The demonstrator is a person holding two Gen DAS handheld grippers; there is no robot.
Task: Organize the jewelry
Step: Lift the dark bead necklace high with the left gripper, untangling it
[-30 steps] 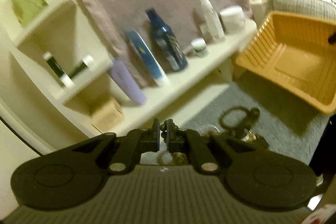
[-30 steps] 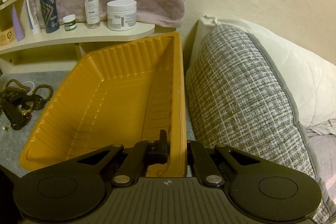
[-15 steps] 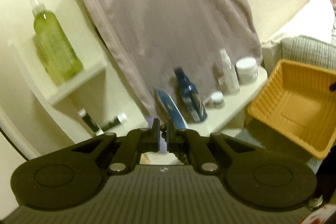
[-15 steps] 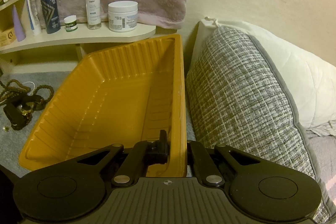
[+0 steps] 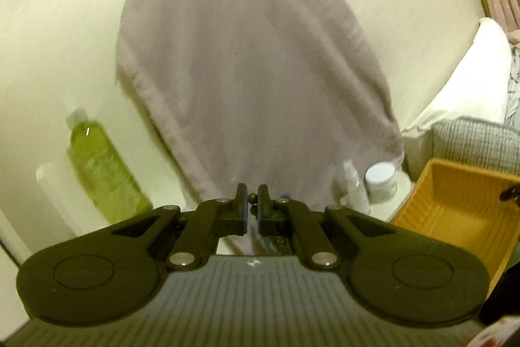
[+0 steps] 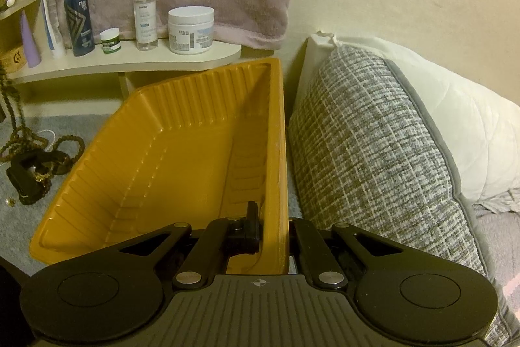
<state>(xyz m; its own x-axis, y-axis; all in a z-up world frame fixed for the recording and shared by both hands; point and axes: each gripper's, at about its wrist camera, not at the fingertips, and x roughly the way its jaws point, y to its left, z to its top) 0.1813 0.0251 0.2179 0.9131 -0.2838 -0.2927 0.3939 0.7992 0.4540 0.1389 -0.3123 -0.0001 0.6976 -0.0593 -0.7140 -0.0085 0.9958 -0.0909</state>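
Right wrist view: right gripper (image 6: 273, 233) clamps the near right wall of the orange tray (image 6: 156, 171); beaded necklaces (image 6: 35, 152) lie tangled beyond the tray's left edge. Left gripper (image 5: 251, 205), nearly closed, pinches what appears to be a bead (image 5: 252, 198) before a towel (image 5: 253, 70).

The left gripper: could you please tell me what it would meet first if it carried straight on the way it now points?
Most likely the hanging mauve towel, which fills the view just beyond the left gripper. Its fingers are shut on a small beaded piece. Depth is unclear and the picture is blurred, so how near the towel hangs cannot be told.
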